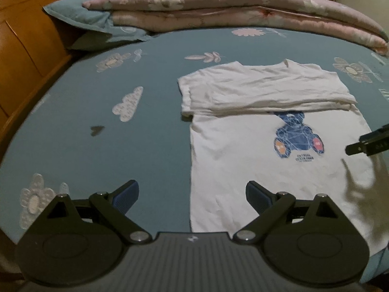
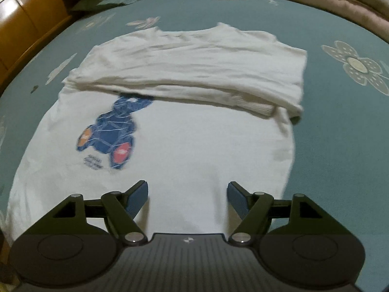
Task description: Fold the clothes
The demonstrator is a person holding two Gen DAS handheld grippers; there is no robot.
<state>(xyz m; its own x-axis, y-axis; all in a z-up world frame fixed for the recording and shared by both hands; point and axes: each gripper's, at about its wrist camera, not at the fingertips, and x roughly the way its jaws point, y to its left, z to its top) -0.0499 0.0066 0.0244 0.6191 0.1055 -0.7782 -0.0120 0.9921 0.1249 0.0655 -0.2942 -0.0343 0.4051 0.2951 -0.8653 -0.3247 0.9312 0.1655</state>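
Observation:
A white T-shirt (image 1: 243,150) with a blue bear print (image 1: 295,133) lies flat on the blue bedsheet; its top part with the sleeves is folded down over the chest. It also shows in the right wrist view (image 2: 194,131). My left gripper (image 1: 192,197) is open and empty, above the shirt's lower left edge. My right gripper (image 2: 187,197) is open and empty, above the shirt's lower part; its fingertip (image 1: 357,147) shows at the right of the left wrist view.
The blue flowered bedsheet (image 1: 97,121) covers the bed. A folded pink quilt (image 1: 218,9) and a blue pillow (image 1: 80,14) lie along the far side. A wooden headboard (image 1: 22,48) stands at the left.

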